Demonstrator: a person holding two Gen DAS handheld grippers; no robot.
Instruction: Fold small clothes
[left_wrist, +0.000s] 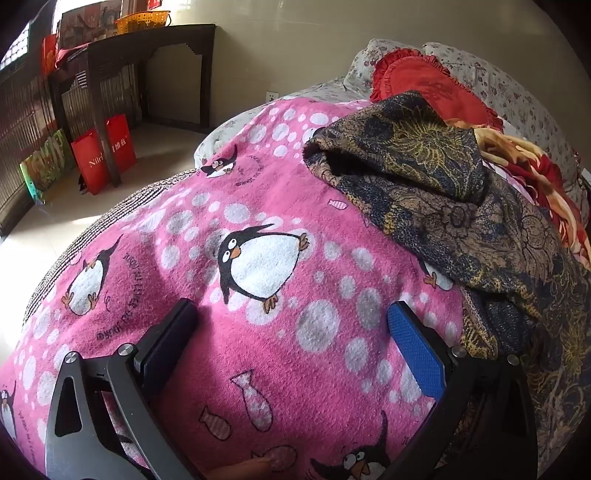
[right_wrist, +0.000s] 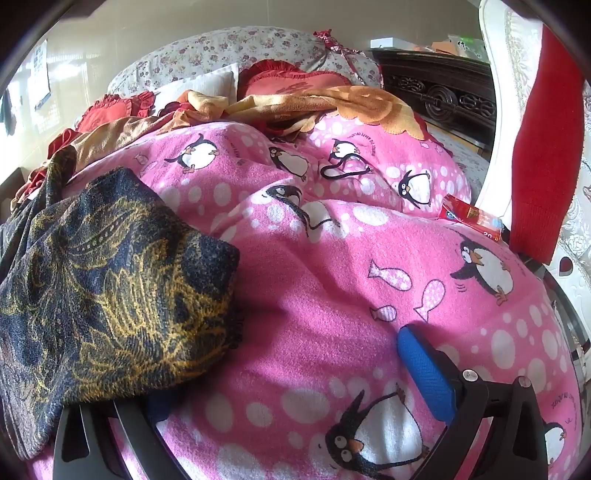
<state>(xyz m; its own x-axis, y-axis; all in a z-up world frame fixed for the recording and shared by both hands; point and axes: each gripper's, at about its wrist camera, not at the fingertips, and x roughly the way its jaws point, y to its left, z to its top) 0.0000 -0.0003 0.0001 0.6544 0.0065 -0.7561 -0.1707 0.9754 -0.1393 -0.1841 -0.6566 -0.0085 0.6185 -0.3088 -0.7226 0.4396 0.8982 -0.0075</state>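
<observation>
A dark navy garment with a gold and brown flower pattern (left_wrist: 443, 192) lies crumpled on a pink penguin blanket (left_wrist: 258, 184) on the bed. In the left wrist view it fills the right side, and my left gripper (left_wrist: 291, 328) is open over bare blanket just left of it, nothing between its fingers. In the right wrist view the garment (right_wrist: 110, 277) bulks at the left and its lower edge drapes over my left finger, hiding it. The blue pad (right_wrist: 424, 373) of my right gripper (right_wrist: 291, 380) shows over the pink blanket (right_wrist: 332, 295); the jaws stand wide open, pressing on nothing.
Red frilled cushions (left_wrist: 417, 81), floral pillows (right_wrist: 229, 48) and an orange-red blanket (right_wrist: 295, 99) pile up at the bed's head. A red packet (right_wrist: 469, 218) lies on the blanket beside a hanging red cloth (right_wrist: 543, 147). A dark table (left_wrist: 129, 59) and red bags (left_wrist: 103, 155) stand on the floor at left.
</observation>
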